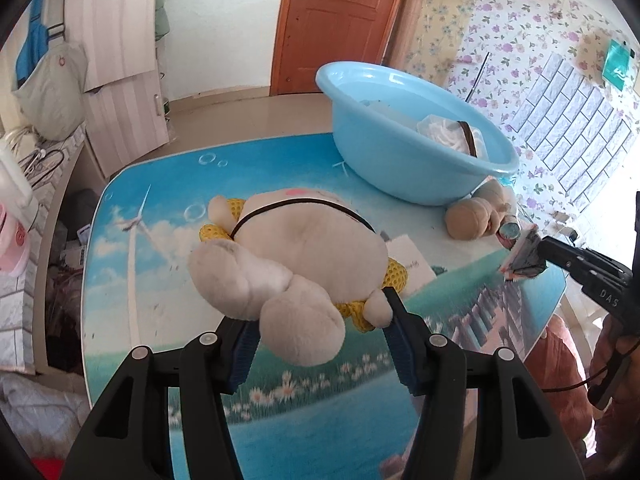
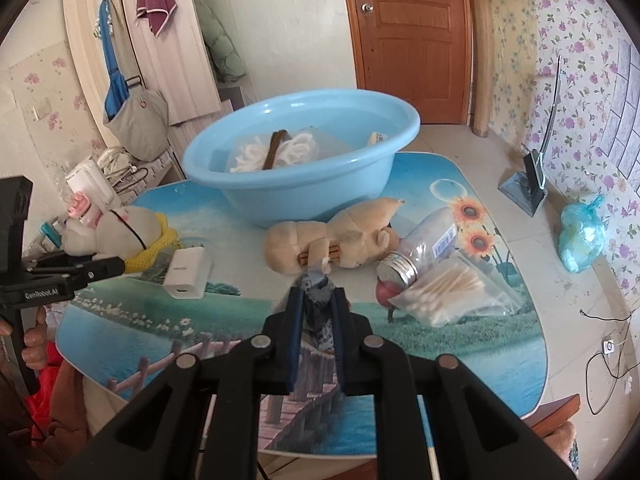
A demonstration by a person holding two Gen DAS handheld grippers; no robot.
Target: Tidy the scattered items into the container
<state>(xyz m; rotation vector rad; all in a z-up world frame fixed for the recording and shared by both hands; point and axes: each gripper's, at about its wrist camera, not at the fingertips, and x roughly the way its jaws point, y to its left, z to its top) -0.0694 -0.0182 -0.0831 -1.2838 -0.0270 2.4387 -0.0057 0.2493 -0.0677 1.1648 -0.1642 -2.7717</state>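
- Floral wallpaper and a wooden door (image 2: 412, 40) back a tabletop (image 2: 132, 328) covered in a printed landscape scene, with the blue basin (image 2: 304, 184) standing in the upper middle of both views.
- Left tongs (image 1: 320, 312), at the bottom centre of the left wrist view, sit apart around the legs of a cream plush toy (image 1: 296, 248); whether the pads press it I cannot tell, though the toy looks raised off the tabletop.
- Right tongs (image 2: 316, 292) are clamped on a small blue-grey patterned bundle (image 2: 318, 300), probably folded cloth, held low in front of the basin, likely for carrying into it.
- That plush toy is soft, off-white, with yellow mesh fabric and a thin dark cord across its body.
- Already inside the basin: white string or yarn (image 2: 276, 152) with a brown band.
- Scattered on the tabletop, centre and right of the right wrist view: a tan plush toy (image 2: 336, 236), a clear jar (image 2: 420, 252), a bag of cotton swabs (image 2: 452, 292) and a white charger (image 2: 188, 272).
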